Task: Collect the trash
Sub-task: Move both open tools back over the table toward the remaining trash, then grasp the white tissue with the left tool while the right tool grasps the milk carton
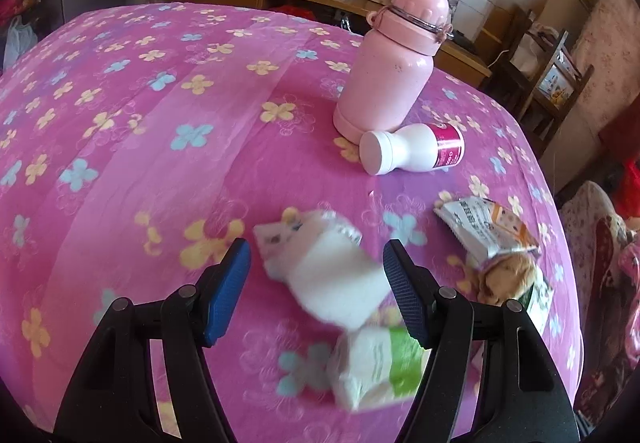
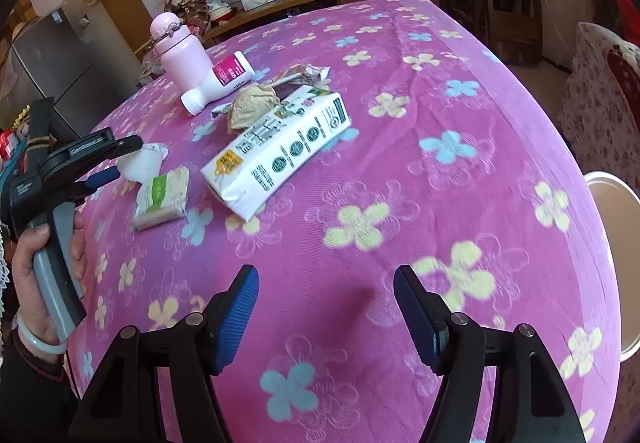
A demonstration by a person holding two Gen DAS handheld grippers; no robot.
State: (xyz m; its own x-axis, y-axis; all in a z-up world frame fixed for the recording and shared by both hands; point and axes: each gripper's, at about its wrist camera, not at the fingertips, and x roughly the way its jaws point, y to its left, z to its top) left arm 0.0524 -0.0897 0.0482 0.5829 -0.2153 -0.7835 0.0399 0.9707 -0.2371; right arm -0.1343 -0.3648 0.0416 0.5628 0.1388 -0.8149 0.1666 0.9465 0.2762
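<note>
My left gripper point(image 1: 316, 255) is open, its jaws on either side of a crumpled white tissue point(image 1: 320, 271) that lies on the pink flowered tablecloth; it is not closed on it. The same tissue point(image 2: 146, 161) shows in the right wrist view in front of the left gripper point(image 2: 120, 159). A green-and-white tissue pack point(image 1: 376, 367) point(image 2: 162, 199) lies just beside it. A white milk carton point(image 2: 280, 151), a brown paper ball point(image 2: 252, 109) point(image 1: 508, 275) and a snack wrapper point(image 1: 488, 231) lie close by. My right gripper point(image 2: 326, 283) is open and empty over bare cloth.
A pink flask point(image 1: 392, 59) point(image 2: 180, 51) stands upright with a white bottle point(image 1: 412, 151) point(image 2: 218, 83) lying against it. A round white bin point(image 2: 616, 263) stands past the table's right edge. A shelf with photos and a chair lie behind the table point(image 2: 460, 203).
</note>
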